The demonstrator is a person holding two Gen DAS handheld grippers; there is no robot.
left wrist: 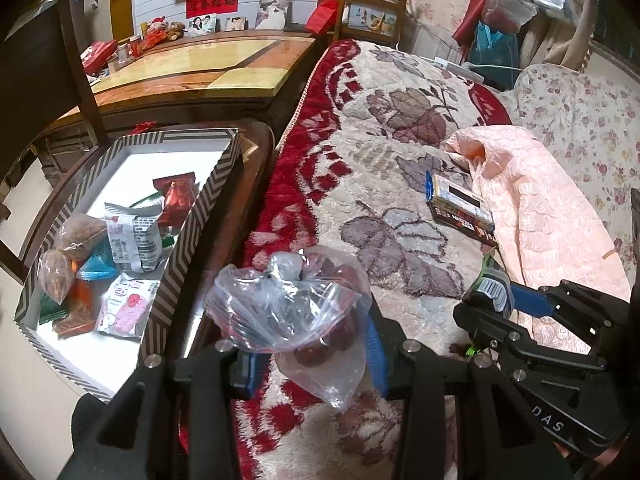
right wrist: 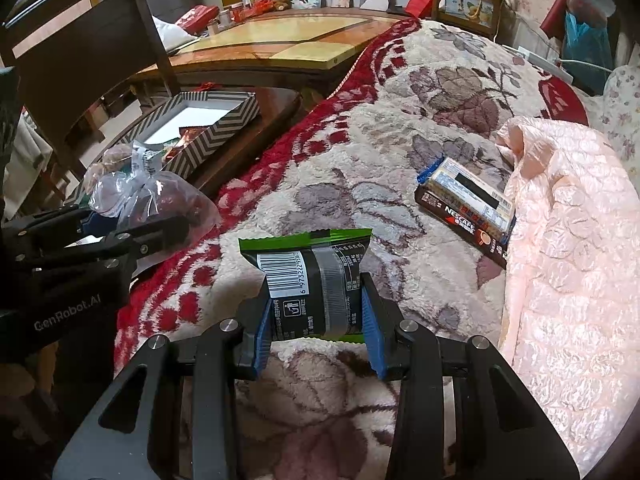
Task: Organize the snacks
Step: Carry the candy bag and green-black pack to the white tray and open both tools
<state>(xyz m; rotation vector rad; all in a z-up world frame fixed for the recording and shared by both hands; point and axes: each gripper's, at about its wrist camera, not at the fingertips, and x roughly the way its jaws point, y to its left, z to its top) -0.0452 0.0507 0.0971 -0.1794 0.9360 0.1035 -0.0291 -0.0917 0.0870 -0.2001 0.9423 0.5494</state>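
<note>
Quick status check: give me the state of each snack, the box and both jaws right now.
Left gripper: jaws shut on the clear bag.
Clear bag: knotted shut, held above the blanket, reddish pieces inside.
Right gripper: jaws shut on the green packet.
Green packet: sealed, held, barcode side up.
Chevron box: open, no lid, several snacks inside.
Coffee box: closed, lying flat on the blanket, untouched.

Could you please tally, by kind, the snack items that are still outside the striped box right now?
Clear plastic bag of red fruit, held in the left gripper: 1
Green-and-black snack packet, held in the right gripper: 1
Nescafe coffee stick packs, lying on the blanket: 1 bundle
Total: 3
</note>
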